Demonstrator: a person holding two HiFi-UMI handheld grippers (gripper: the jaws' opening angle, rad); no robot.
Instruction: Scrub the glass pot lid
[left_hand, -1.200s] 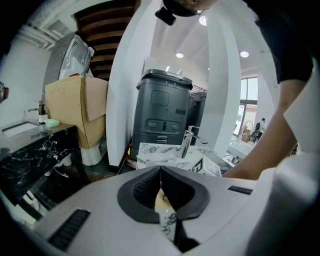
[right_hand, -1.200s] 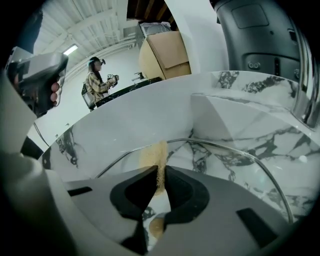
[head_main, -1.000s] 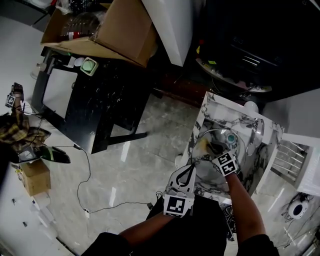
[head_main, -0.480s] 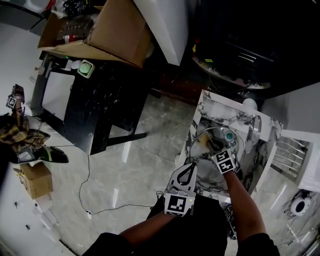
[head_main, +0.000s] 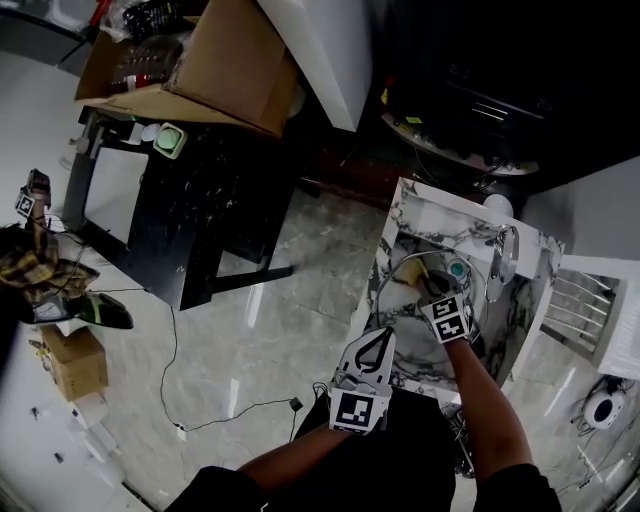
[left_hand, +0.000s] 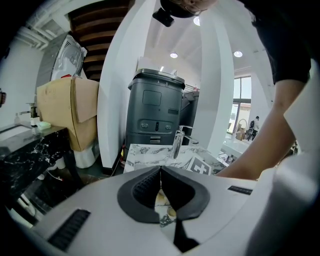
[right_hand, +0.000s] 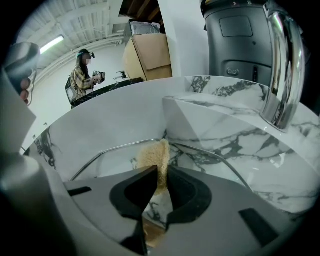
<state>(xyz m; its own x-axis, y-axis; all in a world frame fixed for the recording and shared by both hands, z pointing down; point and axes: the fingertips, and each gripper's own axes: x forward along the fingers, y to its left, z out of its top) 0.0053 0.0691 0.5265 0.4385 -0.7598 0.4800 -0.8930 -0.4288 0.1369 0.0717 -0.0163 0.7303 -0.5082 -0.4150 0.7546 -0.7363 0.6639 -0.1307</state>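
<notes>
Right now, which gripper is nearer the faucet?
Right. The right gripper is inside the sink, just short of the faucet, shut on a sponge; the left gripper sits at the sink's near rim, farther off.

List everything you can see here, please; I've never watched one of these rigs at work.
sink: one, white marble with grey veins, at right
glass pot lid: one, clear with metal rim, in the sink
sponge: one, tan, at the lid
faucet: one, chrome, on the sink's rim
large cardboard box: one, brown, by the black table
black table: one, left of the sink
small cardboard box: one, brown, far left
grey machine: one, dark grey, behind the sink
other person: one, plaid shirt, far back
left gripper: one, white, jaws together, at the sink's near edge
right gripper: one, white, shut on the sponge
</notes>
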